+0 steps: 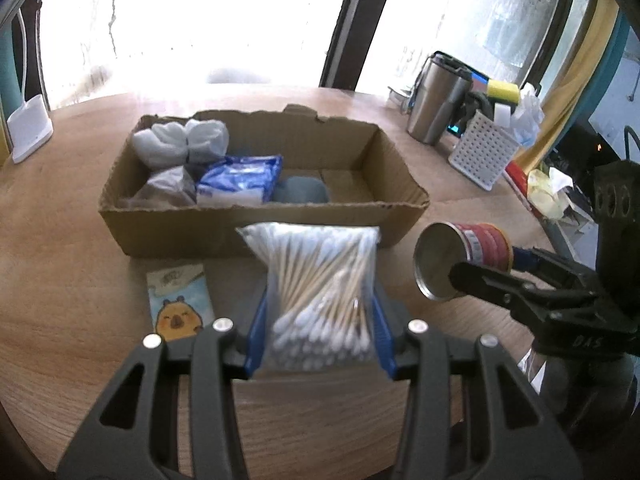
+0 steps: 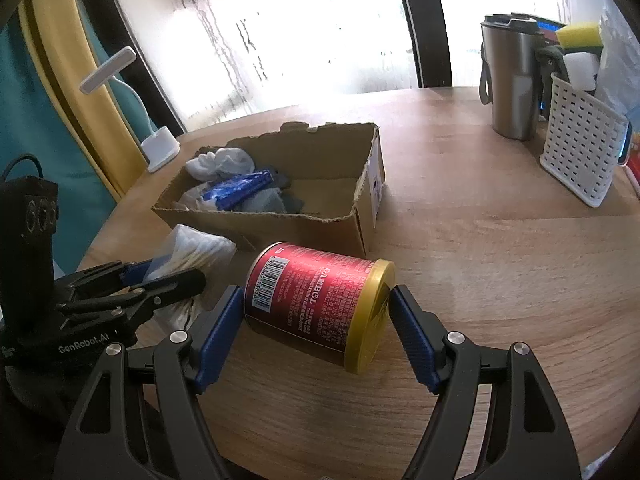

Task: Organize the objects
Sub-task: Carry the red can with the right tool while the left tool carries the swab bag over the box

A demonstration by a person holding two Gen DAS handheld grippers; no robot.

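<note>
Two grippers each pinch one item: the left gripper [image 1: 320,344] clamps one bag of cotton swabs [image 1: 320,292] at lower centre, the right gripper [image 2: 316,320] one red can [image 2: 316,304] endwise, below one cardboard box [image 1: 256,220] at frame centre.

glossy metal can [image 2: 316,304], matt cardboard box [image 1: 256,220], wooden table [image 2: 500,280].
</note>
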